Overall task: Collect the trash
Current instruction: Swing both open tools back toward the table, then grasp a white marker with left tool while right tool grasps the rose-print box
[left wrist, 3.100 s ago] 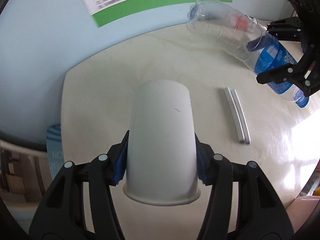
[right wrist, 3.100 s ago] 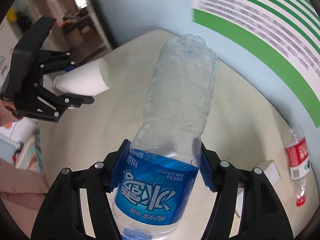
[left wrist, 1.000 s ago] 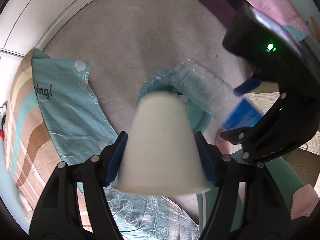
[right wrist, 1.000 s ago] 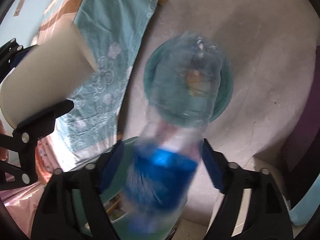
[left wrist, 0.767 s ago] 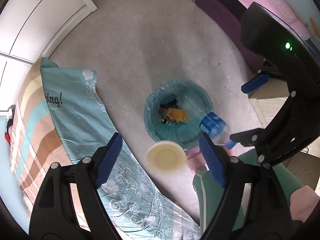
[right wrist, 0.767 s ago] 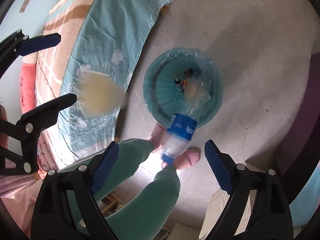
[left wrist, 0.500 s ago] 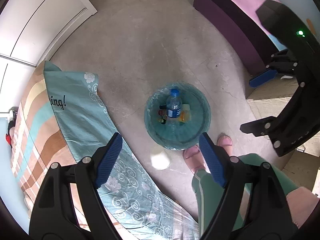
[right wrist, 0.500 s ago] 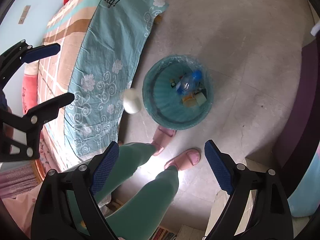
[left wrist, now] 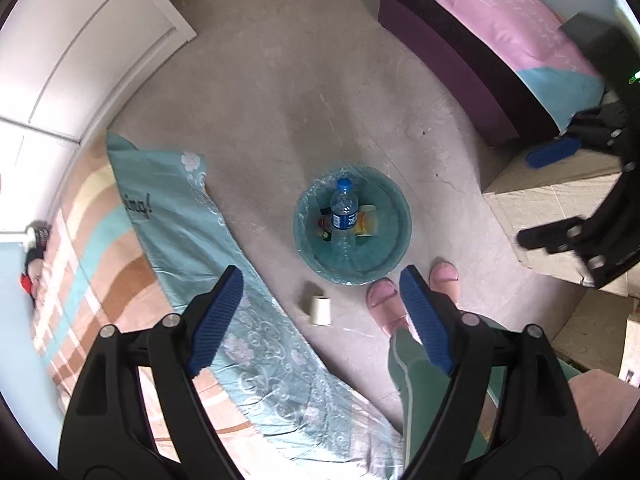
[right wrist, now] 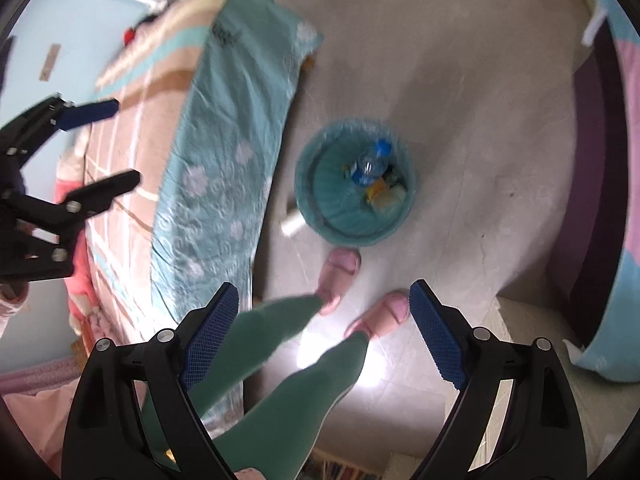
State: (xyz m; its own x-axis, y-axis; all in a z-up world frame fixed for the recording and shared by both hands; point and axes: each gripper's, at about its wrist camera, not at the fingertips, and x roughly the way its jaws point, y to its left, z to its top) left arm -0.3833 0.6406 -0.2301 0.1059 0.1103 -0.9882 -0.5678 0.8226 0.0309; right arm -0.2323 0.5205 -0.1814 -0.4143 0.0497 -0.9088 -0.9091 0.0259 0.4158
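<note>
Down on the grey floor [left wrist: 312, 92], seen from high above, a round teal trash bin [left wrist: 394, 216] lined with a thin plastic bag stands near the middle of both views. Inside it lies a clear water bottle [left wrist: 343, 216] with a blue cap and blue label, resting on a few small pieces of other rubbish, among them something yellow and something white. A white paper cup [left wrist: 321, 310] lies on its side on the floor just outside the bin, between the bin's wall and the edge of a teal patterned bedspread [left wrist: 224, 272]; in the right wrist view the same cup [right wrist: 293, 223] shows blurred, right beside the bin [right wrist: 320, 216]. The left gripper [left wrist: 321, 312] is spread wide with nothing between its blue-padded fingers, held high over the floor. The right gripper [right wrist: 323, 330] is likewise spread wide and holds nothing; it also shows at the right edge of the left wrist view. Below both grippers are the person's legs in green trousers [right wrist: 280, 340] and two pink slippers [left wrist: 384, 300], standing just beside the bin. A second bed with a pink and blue cover [left wrist: 500, 20] over a dark purple base fills the upper right of the left wrist view, with white cupboard doors [left wrist: 80, 52] at the upper left.
</note>
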